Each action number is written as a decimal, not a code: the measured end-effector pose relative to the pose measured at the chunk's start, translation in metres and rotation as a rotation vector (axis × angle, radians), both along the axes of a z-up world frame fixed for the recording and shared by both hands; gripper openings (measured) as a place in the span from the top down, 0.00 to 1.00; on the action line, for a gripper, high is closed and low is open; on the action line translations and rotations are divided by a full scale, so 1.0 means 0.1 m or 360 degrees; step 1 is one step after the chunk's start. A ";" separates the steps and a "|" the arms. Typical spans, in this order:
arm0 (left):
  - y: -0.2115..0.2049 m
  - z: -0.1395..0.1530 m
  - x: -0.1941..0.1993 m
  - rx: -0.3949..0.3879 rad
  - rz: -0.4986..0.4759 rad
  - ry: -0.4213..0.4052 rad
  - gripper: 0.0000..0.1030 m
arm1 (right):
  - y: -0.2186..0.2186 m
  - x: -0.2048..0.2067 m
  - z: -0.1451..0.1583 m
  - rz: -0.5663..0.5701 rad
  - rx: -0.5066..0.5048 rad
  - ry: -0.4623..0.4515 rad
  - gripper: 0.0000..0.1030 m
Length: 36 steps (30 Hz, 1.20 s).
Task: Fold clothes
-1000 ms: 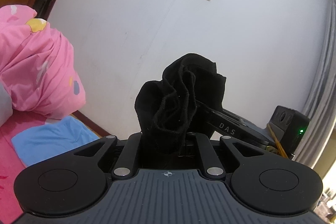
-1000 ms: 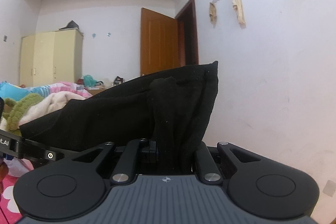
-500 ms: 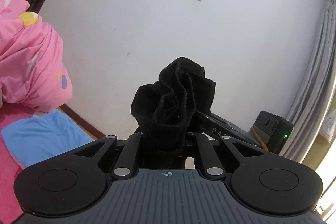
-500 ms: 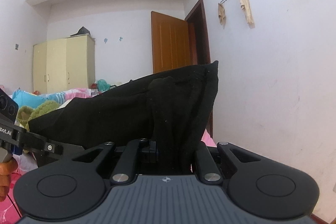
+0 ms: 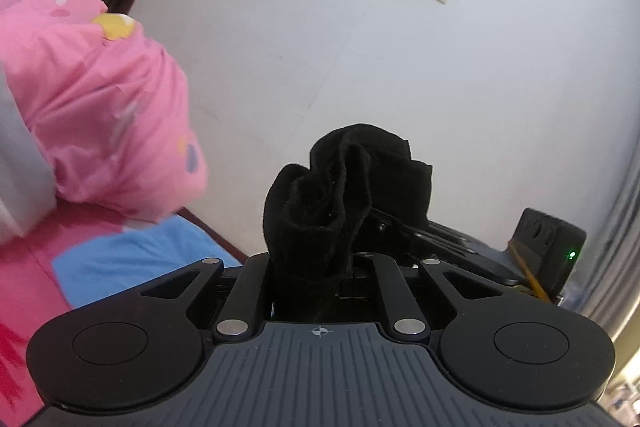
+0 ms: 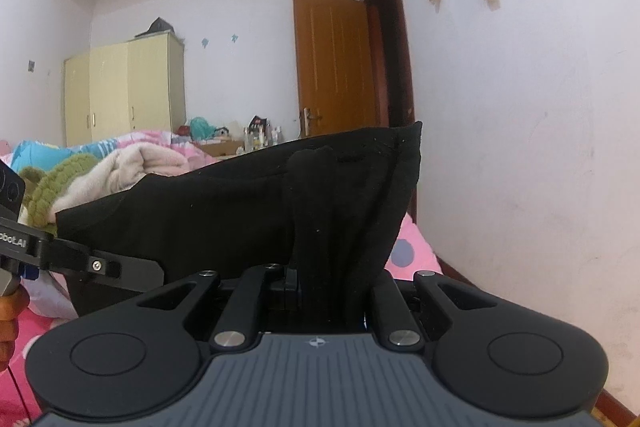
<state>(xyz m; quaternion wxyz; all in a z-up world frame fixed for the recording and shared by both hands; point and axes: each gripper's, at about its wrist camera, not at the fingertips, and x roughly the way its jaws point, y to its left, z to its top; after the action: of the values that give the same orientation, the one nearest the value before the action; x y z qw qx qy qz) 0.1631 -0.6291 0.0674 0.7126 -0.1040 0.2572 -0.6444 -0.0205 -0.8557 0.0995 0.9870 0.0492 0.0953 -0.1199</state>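
In a bedroom, I hold a black garment (image 6: 224, 215) off the bed, stretched between my two grippers. My left gripper (image 5: 316, 267) has its fingers clenched on a bunched, ruffled corner of the cloth, which stands up in folds against the white wall (image 5: 400, 87); my right gripper (image 6: 332, 287) is likewise clamped on the other end, the fabric rising between its fingers and running left in a taut band toward the other tool. A pink quilt (image 5: 100, 115) is heaped at the left of the left wrist view, above a pink and blue bedsheet (image 5: 132, 263). The right wrist view takes in a brown door (image 6: 332, 67), a pale yellow wardrobe (image 6: 124, 91) and piled bedding (image 6: 132, 163) beyond.
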 end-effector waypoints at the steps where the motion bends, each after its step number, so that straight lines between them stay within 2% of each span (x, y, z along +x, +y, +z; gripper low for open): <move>1: -0.02 -0.04 0.06 0.0002 0.0018 -0.0013 0.91 | -0.04 0.10 -0.04 0.0008 -0.0002 0.0023 0.89; 8: -0.23 -0.55 0.67 0.0080 0.0160 0.0031 0.91 | -0.20 0.83 -0.35 0.0029 -0.0041 0.0231 0.89; 16: -0.36 -1.12 1.19 0.0144 0.0268 0.0215 0.91 | -0.28 1.58 -0.82 -0.0001 -0.0065 0.0511 0.89; 21: -0.36 -1.46 1.40 0.0175 0.0337 0.0339 0.90 | -0.41 1.76 -1.18 -0.0069 -0.0018 0.0664 0.87; 25: -0.36 -1.61 1.50 0.0129 0.0328 0.0450 0.89 | -0.52 1.83 -1.27 -0.0091 0.0069 0.0680 0.81; 28: -0.36 -1.68 1.59 0.0100 0.0343 0.0594 0.81 | -0.62 1.87 -1.25 -0.0097 0.0178 0.0656 0.75; 30: -0.37 -1.72 1.64 0.0087 0.0355 0.0646 0.80 | -0.70 1.87 -1.23 -0.0114 0.0269 0.0621 0.63; 31: -0.37 -1.73 1.66 0.0082 0.0361 0.0657 0.80 | -0.75 1.86 -1.21 -0.0115 0.0325 0.0595 0.62; 34: -0.32 -1.67 1.58 0.0050 0.0395 0.0545 0.90 | -0.85 1.84 -1.16 -0.0096 0.0476 0.0486 0.68; 36: -0.25 -1.60 1.51 0.0000 0.0402 0.0481 0.93 | -0.88 1.82 -1.12 -0.0064 0.0530 0.0421 0.88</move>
<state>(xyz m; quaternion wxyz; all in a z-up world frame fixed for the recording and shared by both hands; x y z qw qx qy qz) 0.3144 -0.6538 -0.0931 0.7410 -0.2311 0.3462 -0.5270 0.1611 -0.9433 -0.0126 0.9415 0.1974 0.2416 -0.1277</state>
